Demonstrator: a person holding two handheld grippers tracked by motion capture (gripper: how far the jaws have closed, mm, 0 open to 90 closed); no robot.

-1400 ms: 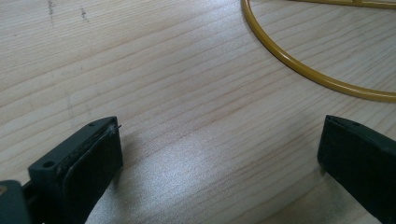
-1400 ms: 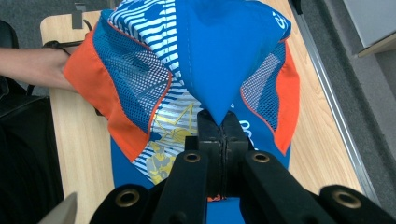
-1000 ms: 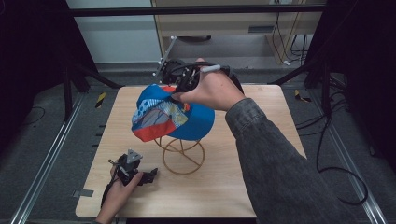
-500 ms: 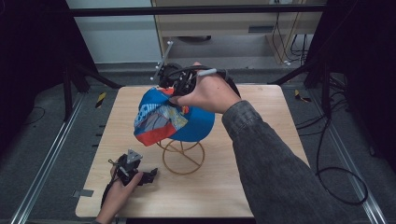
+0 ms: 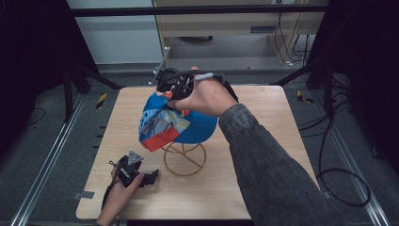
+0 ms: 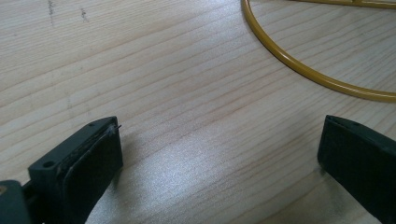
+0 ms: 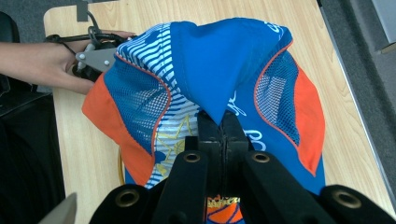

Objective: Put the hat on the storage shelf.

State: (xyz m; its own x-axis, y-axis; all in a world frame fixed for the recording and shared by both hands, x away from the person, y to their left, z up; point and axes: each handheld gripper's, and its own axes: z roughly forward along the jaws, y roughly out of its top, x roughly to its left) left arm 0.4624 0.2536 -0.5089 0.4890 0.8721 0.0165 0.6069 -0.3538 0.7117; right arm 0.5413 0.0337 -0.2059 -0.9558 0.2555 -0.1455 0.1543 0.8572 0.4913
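A blue cap (image 5: 181, 123) with orange and striped panels sits over a gold wire stand (image 5: 184, 162) in the middle of the wooden table (image 5: 263, 141). My right gripper (image 5: 175, 95) reaches in from the cap's far side. In the right gripper view its jaws are together on a pinched fold of the blue crown (image 7: 224, 65), and the right gripper (image 7: 222, 122) is shut on that fabric. My left gripper (image 5: 151, 178) rests on the table near the front left corner. In its own view the left gripper (image 6: 219, 140) is open over bare wood, beside the stand's base ring (image 6: 299, 74).
Black frame uprights (image 5: 70, 89) stand at the table's back corners. Metal rails (image 5: 44, 165) run along the floor on both sides, and loose cables (image 5: 339, 179) lie at the right. The person's right sleeve (image 5: 268, 165) crosses the table's right half.
The right hand has shifted a little with the cap's fabric still pinched in its gripper. The left gripper has stayed where it was.
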